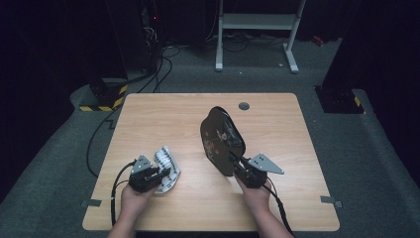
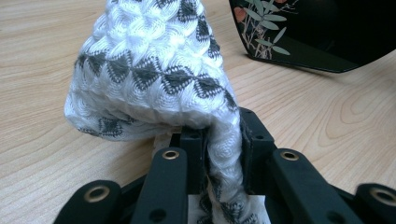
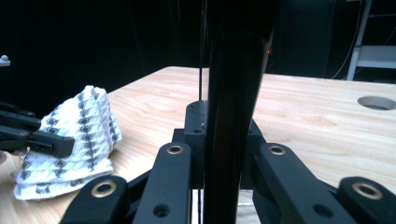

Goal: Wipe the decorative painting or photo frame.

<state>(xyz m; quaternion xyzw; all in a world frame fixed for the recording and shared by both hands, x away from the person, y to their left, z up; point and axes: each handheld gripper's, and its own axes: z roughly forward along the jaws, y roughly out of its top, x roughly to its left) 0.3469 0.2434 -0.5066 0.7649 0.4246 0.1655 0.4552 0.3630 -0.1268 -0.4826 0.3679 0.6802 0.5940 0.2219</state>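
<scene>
A white cloth with grey diamond pattern (image 1: 166, 166) lies bunched at the table's front left. My left gripper (image 1: 157, 174) is shut on a fold of that cloth (image 2: 154, 74), which runs between the pads (image 2: 250, 140). A black lacquer tray with a painted plant motif (image 1: 222, 140) stands tilted on its edge at the table's middle. My right gripper (image 1: 236, 167) is shut on the tray's near rim (image 3: 231, 93), seen edge-on and rising between the jaws. The tray's corner (image 2: 299, 35) also appears beyond the cloth. The cloth (image 3: 70, 135) appears to the left in the right gripper view.
The wooden table (image 1: 163, 119) has a round cable hole (image 1: 243, 105) near its far edge. Cables (image 1: 158, 69) and a white frame (image 1: 257, 29) stand on the dark floor beyond. Tape marks (image 1: 330, 201) sit at the front corners.
</scene>
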